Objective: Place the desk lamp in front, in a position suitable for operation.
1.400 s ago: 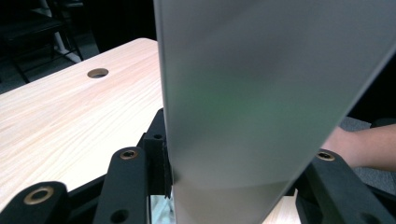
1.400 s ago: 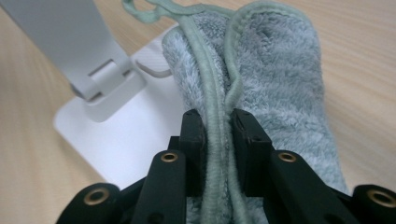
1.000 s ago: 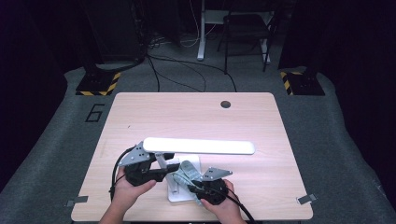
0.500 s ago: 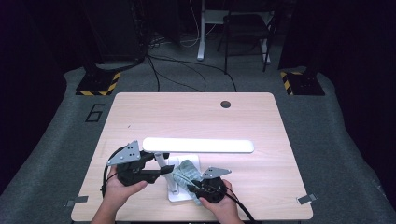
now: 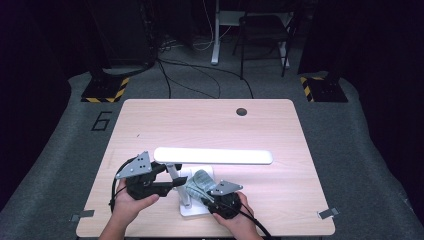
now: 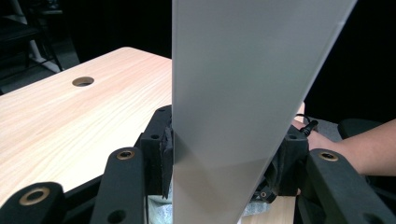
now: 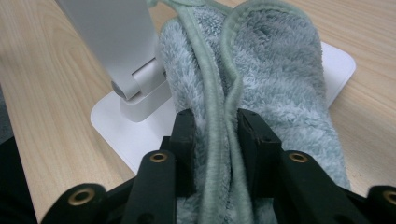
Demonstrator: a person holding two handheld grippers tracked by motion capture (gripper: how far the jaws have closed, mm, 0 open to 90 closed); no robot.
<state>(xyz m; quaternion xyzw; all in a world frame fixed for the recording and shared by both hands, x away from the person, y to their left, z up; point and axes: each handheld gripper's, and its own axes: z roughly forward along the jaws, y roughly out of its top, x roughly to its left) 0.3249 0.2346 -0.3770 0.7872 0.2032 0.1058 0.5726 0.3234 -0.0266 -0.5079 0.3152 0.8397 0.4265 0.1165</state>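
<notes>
Two hand-held grippers at a white desk lamp, one on its arm and one on a cloth.

We begin at the right gripper (image 7: 210,121), whose black jaws have just been opening yet have the folded edges of a pale green fluffy cloth (image 7: 261,79) between their pads; in the high view this right gripper (image 5: 212,196) lies at the near table edge. The cloth rests on the flat white square base (image 7: 338,60) of the desk lamp, just beside the hinge of its arm. The left gripper (image 6: 224,140) has its jaws at a moderate width on either side of the white flat lamp arm (image 6: 243,84), the left pad touching it. Above, the long white lamp head (image 5: 215,156) runs level across the light wooden table (image 5: 200,125).
</notes>
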